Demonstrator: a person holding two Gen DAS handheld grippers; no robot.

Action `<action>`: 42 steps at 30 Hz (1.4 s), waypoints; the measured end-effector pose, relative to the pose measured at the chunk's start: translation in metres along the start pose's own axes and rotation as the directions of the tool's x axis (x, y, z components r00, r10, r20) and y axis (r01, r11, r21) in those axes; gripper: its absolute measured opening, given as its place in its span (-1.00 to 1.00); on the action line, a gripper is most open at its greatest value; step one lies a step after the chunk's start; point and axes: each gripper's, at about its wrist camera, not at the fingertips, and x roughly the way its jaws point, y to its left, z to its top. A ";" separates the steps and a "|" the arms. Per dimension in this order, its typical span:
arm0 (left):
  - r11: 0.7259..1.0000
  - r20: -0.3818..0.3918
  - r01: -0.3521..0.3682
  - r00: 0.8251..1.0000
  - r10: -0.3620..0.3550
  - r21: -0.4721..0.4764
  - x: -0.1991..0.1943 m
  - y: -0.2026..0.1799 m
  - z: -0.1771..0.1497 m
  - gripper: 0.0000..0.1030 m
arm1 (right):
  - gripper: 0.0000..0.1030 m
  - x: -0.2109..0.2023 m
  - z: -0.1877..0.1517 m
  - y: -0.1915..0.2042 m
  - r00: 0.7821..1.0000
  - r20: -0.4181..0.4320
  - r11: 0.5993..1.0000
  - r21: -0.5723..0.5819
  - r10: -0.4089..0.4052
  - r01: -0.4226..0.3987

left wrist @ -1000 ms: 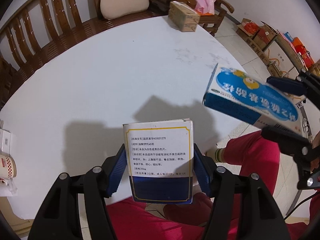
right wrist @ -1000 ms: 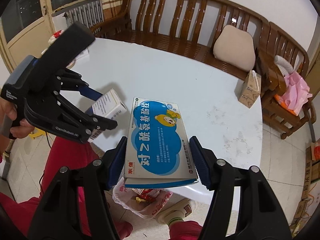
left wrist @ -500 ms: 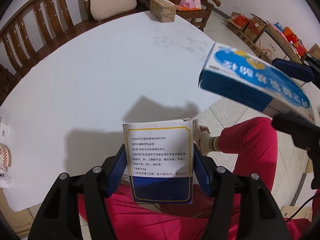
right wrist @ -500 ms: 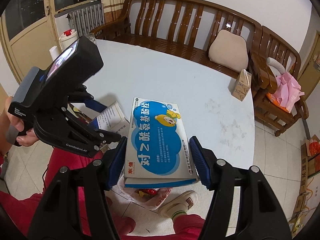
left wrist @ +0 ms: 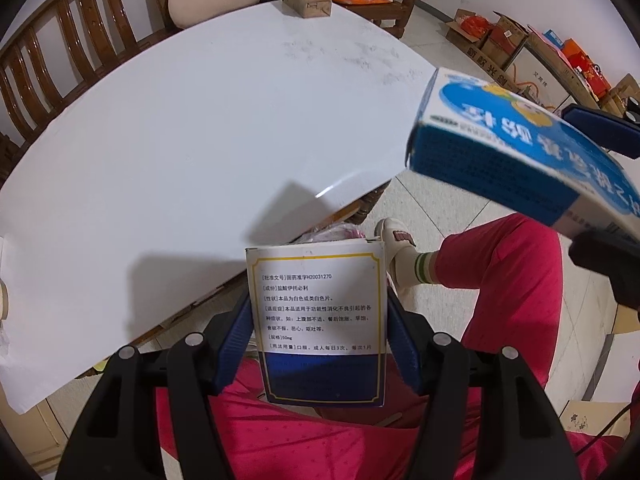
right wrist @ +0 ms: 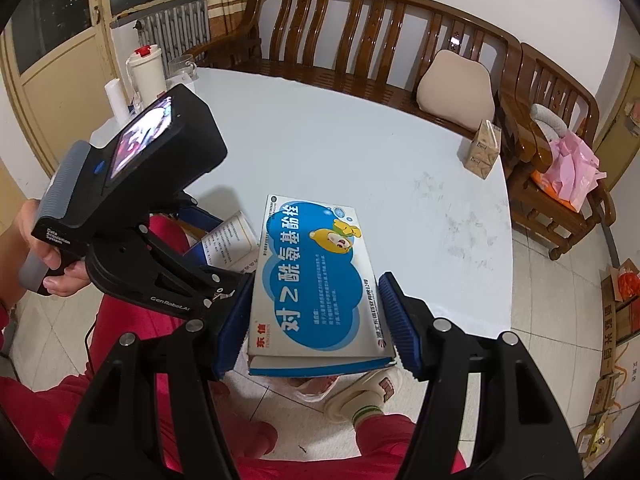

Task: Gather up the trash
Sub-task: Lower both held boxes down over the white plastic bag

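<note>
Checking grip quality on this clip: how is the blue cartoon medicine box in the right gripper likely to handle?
The blue medicine box is probably light and fairly stiff: thin cardboard, walls unbuckled between the right gripper fingers. Its glossy print may slip. Gripped near one end, with most of it sticking out beyond the fingers, it could pivot.

Light: you have bright, even indoor light from above.
Shadows: two dark, fairly sharp box shadows lie on the table.
Glare: a thin streak at the table edge; shine on the bench.
Blur: the blue box smears in your left view.
Distortion: strong fisheye bending, black corners.
</note>
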 end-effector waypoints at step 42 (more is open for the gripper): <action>0.994 -0.222 0.075 0.971 -0.092 -0.083 0.202 0.013 -0.039 0.18 | 0.20 0.196 -0.106 -0.013 0.942 -0.320 0.989 0.132 0.101 -0.062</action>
